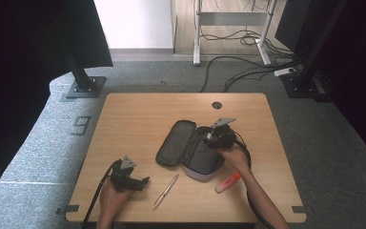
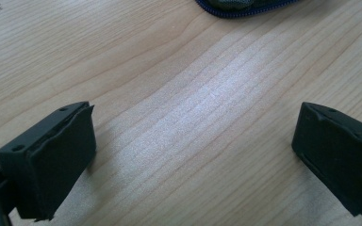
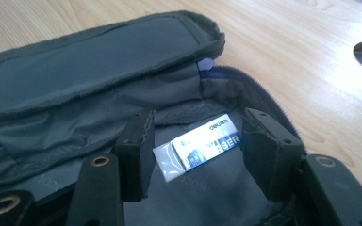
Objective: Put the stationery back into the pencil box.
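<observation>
The right gripper (image 3: 195, 150) sits inside the open pencil case (image 3: 94, 89), its jaws parted on either side of an eraser (image 3: 200, 146) without pressing it (the gaps show on both sides). The eraser lies flat on the case's lining, its long axis running across from one jaw toward the other. The left gripper (image 1: 140, 181), wide open and holding nothing, rests well apart from the case.
</observation>
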{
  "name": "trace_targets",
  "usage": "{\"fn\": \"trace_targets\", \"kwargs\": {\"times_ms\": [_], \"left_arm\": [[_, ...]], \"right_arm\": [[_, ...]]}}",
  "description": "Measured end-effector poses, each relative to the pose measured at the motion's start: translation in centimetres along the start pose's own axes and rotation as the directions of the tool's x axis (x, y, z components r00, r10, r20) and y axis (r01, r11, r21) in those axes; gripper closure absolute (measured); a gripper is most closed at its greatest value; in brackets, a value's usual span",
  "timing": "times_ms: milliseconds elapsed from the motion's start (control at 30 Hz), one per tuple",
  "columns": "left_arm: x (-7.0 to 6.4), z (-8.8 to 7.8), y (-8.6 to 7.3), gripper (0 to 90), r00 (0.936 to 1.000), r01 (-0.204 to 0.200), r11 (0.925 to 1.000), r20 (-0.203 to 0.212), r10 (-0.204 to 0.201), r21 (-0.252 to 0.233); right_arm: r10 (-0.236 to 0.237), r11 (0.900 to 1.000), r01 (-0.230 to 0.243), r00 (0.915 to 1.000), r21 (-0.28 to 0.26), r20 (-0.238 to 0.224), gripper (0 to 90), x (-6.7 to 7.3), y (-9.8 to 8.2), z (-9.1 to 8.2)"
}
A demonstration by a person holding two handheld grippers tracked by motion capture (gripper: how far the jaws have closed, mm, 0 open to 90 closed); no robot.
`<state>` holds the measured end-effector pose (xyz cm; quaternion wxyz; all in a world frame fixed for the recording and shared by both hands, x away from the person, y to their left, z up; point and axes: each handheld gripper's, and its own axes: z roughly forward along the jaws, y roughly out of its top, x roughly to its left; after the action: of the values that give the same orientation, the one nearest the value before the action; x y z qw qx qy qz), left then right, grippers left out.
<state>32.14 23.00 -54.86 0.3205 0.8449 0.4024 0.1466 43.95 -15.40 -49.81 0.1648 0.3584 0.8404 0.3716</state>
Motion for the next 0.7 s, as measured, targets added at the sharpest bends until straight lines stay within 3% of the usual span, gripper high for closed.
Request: {"fn": "trace_targets", "kwargs": {"times_ms": [700], "left_arm": [[0.0,0.0,0.0,0.1,1.0000,0.000,1.0000,0.000,0.000,0.000]], "right_arm": [[0.000,0.998,0.000,1.0000,0.058,0.005,43.4,-0.1,-1.3,1.9]]}}
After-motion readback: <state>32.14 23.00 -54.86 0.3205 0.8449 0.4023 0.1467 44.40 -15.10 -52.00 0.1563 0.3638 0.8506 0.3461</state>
